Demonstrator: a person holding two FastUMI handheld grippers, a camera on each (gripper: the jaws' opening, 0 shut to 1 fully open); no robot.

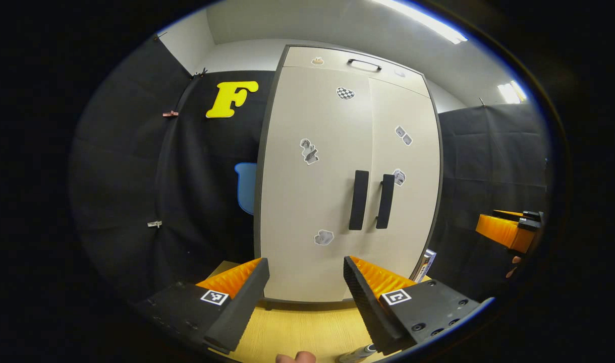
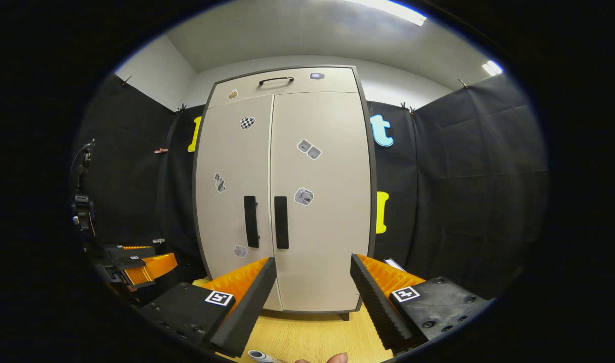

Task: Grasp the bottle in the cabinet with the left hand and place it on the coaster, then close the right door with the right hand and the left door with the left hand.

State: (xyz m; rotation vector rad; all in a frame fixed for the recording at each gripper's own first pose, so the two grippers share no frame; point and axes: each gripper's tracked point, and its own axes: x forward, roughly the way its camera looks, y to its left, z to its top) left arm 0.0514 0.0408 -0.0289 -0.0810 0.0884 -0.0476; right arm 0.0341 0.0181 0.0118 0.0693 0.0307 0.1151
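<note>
The beige cabinet (image 1: 337,176) (image 2: 287,201) stands straight ahead with both doors shut. Its two dark vertical handles (image 1: 372,200) (image 2: 266,222) sit side by side at the middle seam. My left gripper (image 1: 304,302) is open, a short way in front of the cabinet's lower part, holding nothing. My right gripper (image 2: 312,302) is open too and holds nothing; it also appears far right in the left gripper view (image 1: 506,229). The left gripper appears at the left of the right gripper view (image 2: 141,267). A grey round-topped object (image 1: 357,354) (image 2: 262,356), maybe the bottle, peeks in at the bottom edge.
The cabinet rests on a light wooden tabletop (image 1: 297,327) (image 2: 317,338). Stickers dot the doors, and a top drawer has a curved handle (image 2: 276,79). A small flat item (image 1: 425,264) leans by the cabinet's right side. A fingertip (image 1: 296,358) shows at the bottom edge.
</note>
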